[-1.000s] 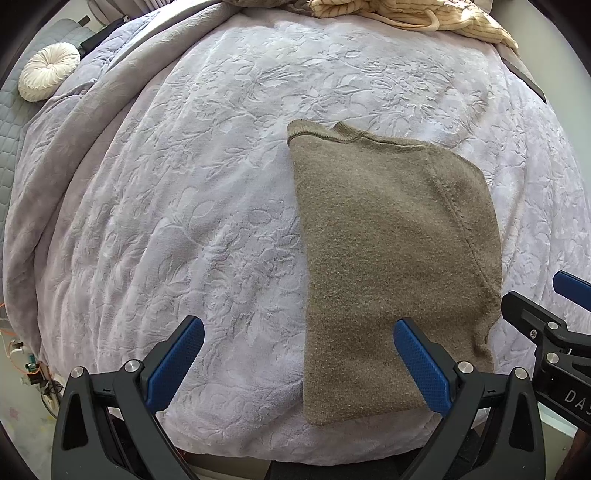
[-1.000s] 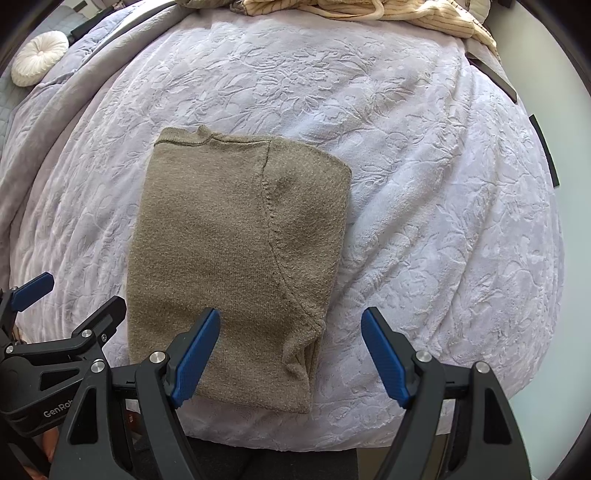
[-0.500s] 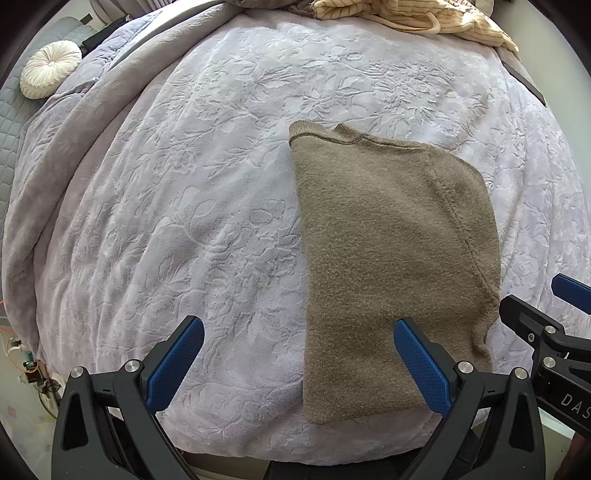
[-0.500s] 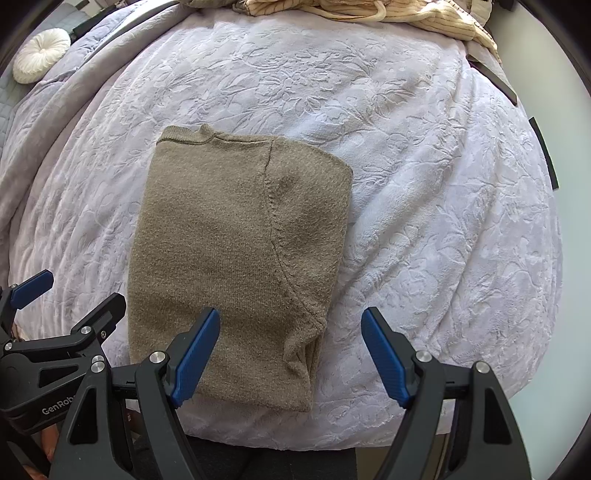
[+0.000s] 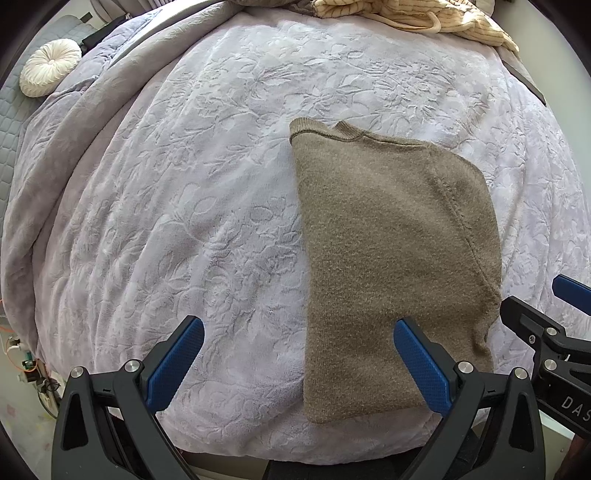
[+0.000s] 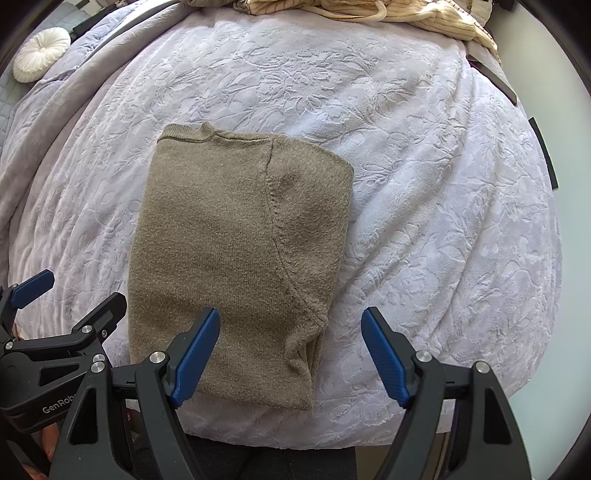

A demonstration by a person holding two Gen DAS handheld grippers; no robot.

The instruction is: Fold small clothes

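While you hold both tools above the bed, your left gripper (image 5: 295,360) stands wide open with nothing between its blue pads (image 5: 421,363); the right-hand pad sits in front of the near part of the folded sweater (image 5: 391,258), the left-hand pad in front of bare blanket. Your right gripper (image 6: 291,352) is likewise spread wide and grips nothing: its left-hand blue pad (image 6: 194,356) lies in front of the sweater's near edge, its right-hand pad in front of the blanket just beside the garment. Item one: folded sweater (image 6: 236,258), olive-brown knit, lying flat as a tall rectangle near the front edge of the bed, a ribbed edge along its far side, a curved seam running down its right part, and a bunched corner at its near right. From your left camera it lies right of centre; from your right camera, left of centre. Item two: blanket (image 5: 184,184), pale lilac plush embossed with leaves and flowers, covering the bed under the sweater. Item three: striped cream garment (image 6: 388,13), heaped at the far edge, well apart from the sweater. Item four: round white cushion (image 5: 50,66), pleated with a centre button, at the far left beyond the blanket's rumpled edge.
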